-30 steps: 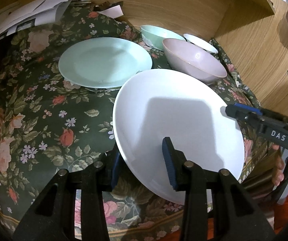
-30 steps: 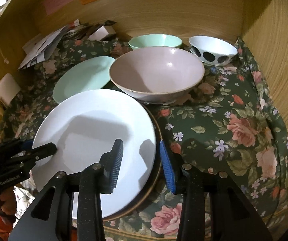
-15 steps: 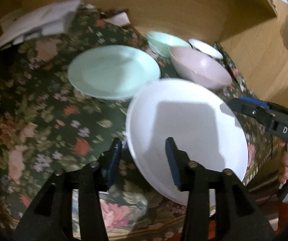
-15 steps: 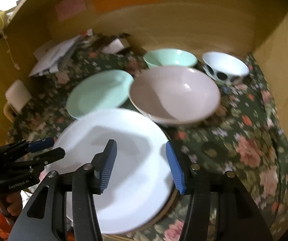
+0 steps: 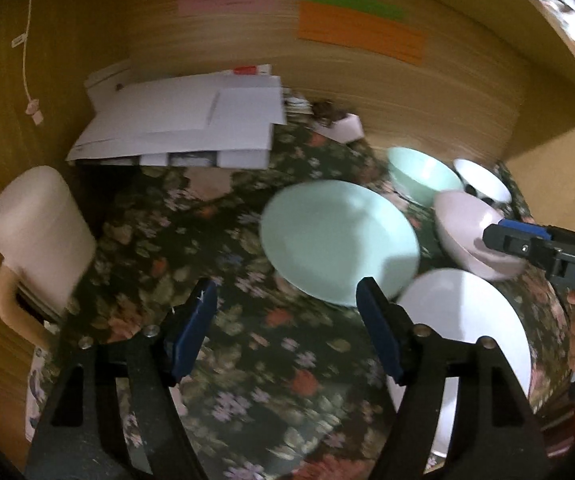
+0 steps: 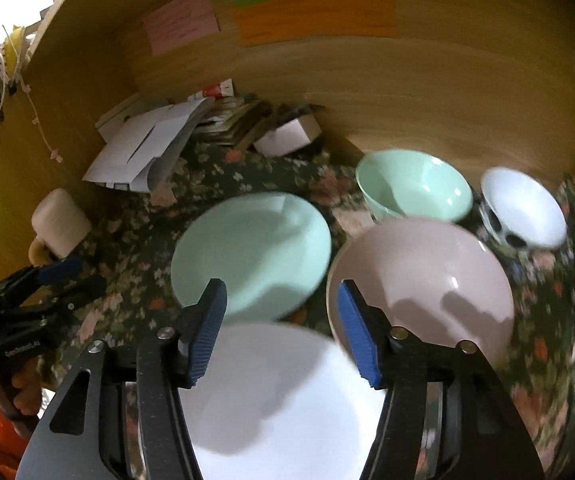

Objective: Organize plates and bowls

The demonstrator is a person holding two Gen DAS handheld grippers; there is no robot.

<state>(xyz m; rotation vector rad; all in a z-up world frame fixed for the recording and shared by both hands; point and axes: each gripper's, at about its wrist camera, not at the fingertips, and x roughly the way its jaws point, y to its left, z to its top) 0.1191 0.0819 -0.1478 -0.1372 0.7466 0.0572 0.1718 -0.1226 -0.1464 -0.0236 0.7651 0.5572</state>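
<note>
A large white plate [image 6: 279, 396] lies at the front of the flowered cloth [image 5: 207, 248], on a brown plate whose edge barely shows. Behind it are a mint plate [image 6: 251, 256], a pink bowl [image 6: 423, 280], a mint bowl [image 6: 413, 186] and a white bowl with dark spots [image 6: 523, 208]. My right gripper [image 6: 281, 322] is open and empty, raised over the far edge of the white plate. My left gripper [image 5: 285, 320] is open and empty, raised over the cloth left of the white plate [image 5: 467, 332]. The mint plate [image 5: 339, 240] sits just beyond it.
A cream mug [image 5: 35, 236] stands at the left edge. Papers [image 5: 183, 124] and a small white box [image 6: 287, 136] fill the back left corner. Wooden walls close the back and both sides, with coloured notes [image 6: 311, 12] on the back wall.
Both grippers have opened wider, lifted and pulled back from the white plate. The left gripper has swung to the left over the cloth. The dishes have not moved.
</note>
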